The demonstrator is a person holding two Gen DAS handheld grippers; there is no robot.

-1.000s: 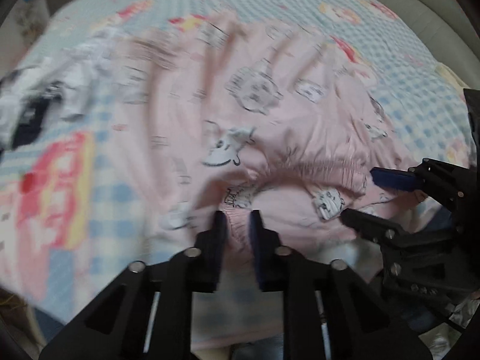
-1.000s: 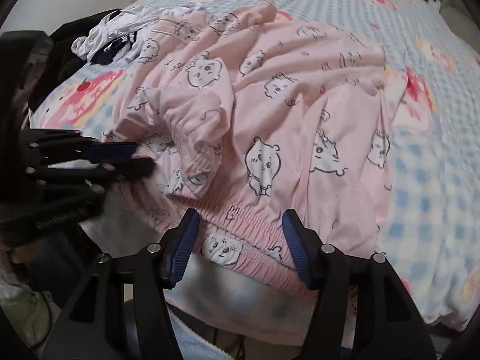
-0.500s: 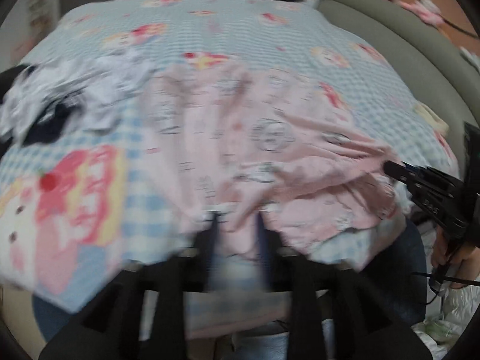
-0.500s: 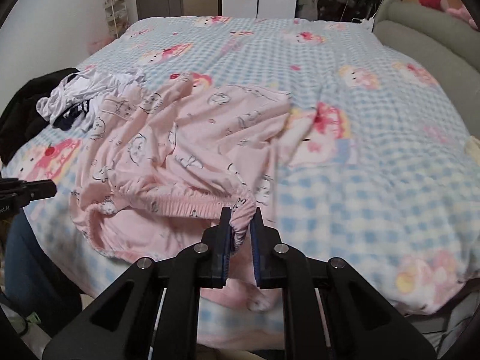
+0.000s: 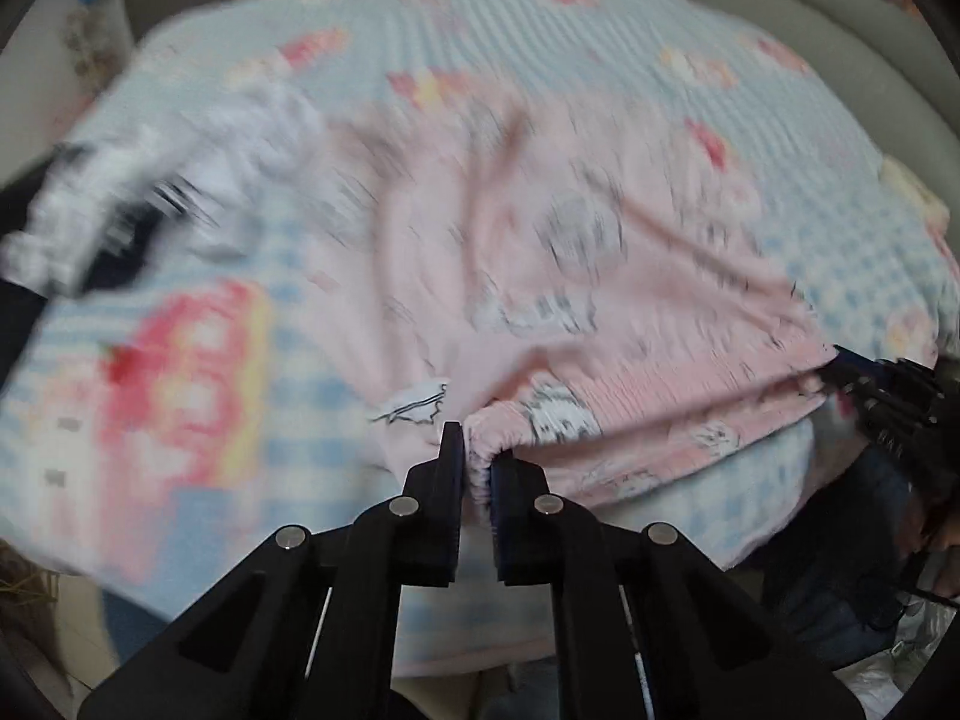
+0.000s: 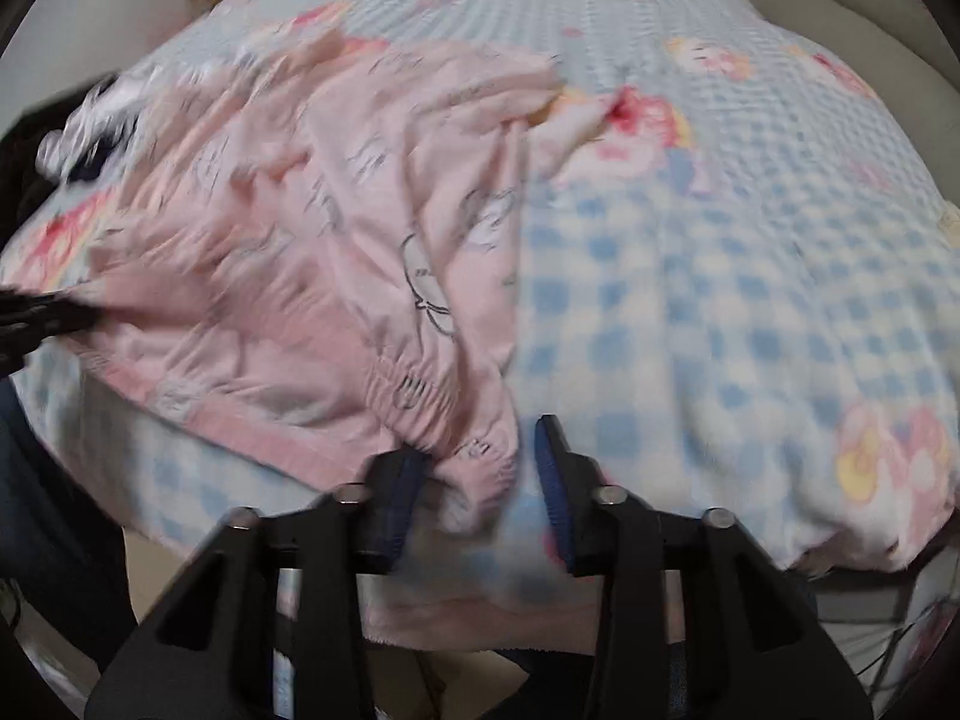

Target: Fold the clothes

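Pink pyjama trousers (image 5: 570,252) with cartoon animal prints lie spread on the bed, their elastic waistband along the near edge. My left gripper (image 5: 477,459) is shut on the waistband's left end, with a bunch of cloth pinched between the pads. In the right wrist view the trousers (image 6: 300,240) fill the left half. My right gripper (image 6: 480,447) stands open with the waistband's other end lying loose between its fingers. That same right gripper (image 5: 888,396) shows at the right of the left wrist view, beside the waistband. Both views are blurred by motion.
The bed carries a blue checked blanket (image 6: 720,300) with pink cartoon patches. A heap of white and dark clothes (image 5: 120,204) lies at the far left. A grey padded bed frame (image 5: 810,30) curves along the right. A person's dark trouser leg (image 5: 840,540) stands by the near edge.
My right gripper, shut on the waistband half a second ago, has opened. The left gripper stays clamped, and the waistband now stretches wider along the bed's near edge.
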